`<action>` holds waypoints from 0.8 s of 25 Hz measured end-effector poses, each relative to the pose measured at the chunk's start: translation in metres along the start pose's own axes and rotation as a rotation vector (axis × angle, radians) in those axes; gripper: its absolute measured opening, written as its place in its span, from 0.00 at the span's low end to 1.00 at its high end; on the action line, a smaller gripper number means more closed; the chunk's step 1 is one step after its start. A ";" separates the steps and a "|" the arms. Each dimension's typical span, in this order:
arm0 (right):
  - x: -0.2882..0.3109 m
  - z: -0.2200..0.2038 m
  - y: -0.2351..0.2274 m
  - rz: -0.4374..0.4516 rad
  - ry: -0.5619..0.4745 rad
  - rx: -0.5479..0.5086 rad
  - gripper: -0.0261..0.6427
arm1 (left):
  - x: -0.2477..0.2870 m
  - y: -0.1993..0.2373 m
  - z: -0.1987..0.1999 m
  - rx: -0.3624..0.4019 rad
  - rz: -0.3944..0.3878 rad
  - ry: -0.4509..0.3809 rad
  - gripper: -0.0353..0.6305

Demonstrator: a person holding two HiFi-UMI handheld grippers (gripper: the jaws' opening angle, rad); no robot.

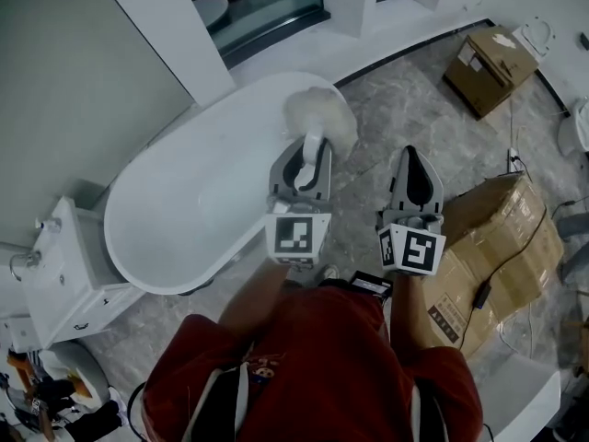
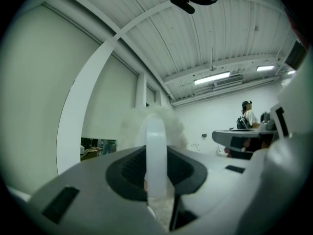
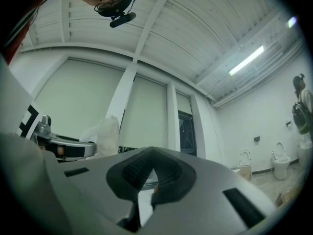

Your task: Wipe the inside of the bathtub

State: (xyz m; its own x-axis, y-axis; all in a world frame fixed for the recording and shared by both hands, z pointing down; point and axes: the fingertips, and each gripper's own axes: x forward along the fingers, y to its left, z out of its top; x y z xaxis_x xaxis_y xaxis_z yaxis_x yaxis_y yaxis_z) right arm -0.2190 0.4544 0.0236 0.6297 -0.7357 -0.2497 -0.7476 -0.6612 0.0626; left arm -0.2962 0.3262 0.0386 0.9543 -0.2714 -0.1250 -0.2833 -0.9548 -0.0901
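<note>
The white oval bathtub (image 1: 193, 210) lies left of centre in the head view. My left gripper (image 1: 311, 159) is held over the tub's right rim, pointing upward, shut on the white handle of a brush (image 1: 314, 144). The brush's fluffy white head (image 1: 319, 116) sticks out beyond the jaws. In the left gripper view the handle (image 2: 156, 153) runs straight up between the pads to the fluffy head (image 2: 151, 124). My right gripper (image 1: 411, 159) hangs over the floor to the right of the tub, shut on nothing (image 3: 149, 180). It also sees the brush head (image 3: 103, 129).
Marble floor surrounds the tub. A cardboard box (image 1: 488, 63) sits at the far right, and a larger one (image 1: 502, 238) with a cable lies close by on the right. A white fixture (image 1: 60, 279) stands at the tub's left end. A person (image 2: 247, 115) stands in the distance.
</note>
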 end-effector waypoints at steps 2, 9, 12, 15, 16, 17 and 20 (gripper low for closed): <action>0.005 -0.003 -0.013 0.004 -0.001 0.002 0.06 | 0.011 -0.008 -0.002 -0.012 0.009 0.002 0.19; 0.024 -0.015 -0.043 -0.005 0.008 0.011 0.06 | 0.045 -0.019 -0.012 0.001 0.003 0.024 0.19; 0.033 -0.022 -0.055 -0.012 0.005 0.007 0.06 | 0.062 -0.024 -0.017 0.000 -0.005 0.022 0.19; 0.045 -0.030 -0.066 -0.028 0.003 0.002 0.06 | 0.080 -0.026 -0.025 -0.002 -0.017 0.020 0.19; 0.050 -0.033 -0.069 -0.033 0.004 0.000 0.06 | 0.087 -0.025 -0.027 -0.002 -0.020 0.019 0.19; 0.058 -0.037 -0.071 -0.036 0.005 0.000 0.06 | 0.094 -0.022 -0.031 -0.003 -0.022 0.019 0.19; 0.081 -0.047 -0.078 -0.038 0.011 0.003 0.06 | 0.119 -0.015 -0.041 -0.017 -0.022 0.031 0.19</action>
State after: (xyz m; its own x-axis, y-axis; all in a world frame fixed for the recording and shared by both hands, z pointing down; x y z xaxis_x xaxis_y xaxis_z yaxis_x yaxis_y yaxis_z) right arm -0.0996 0.4393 0.0442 0.6600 -0.7116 -0.2409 -0.7236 -0.6883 0.0508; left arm -0.1746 0.3028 0.0657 0.9629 -0.2537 -0.0920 -0.2608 -0.9624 -0.0759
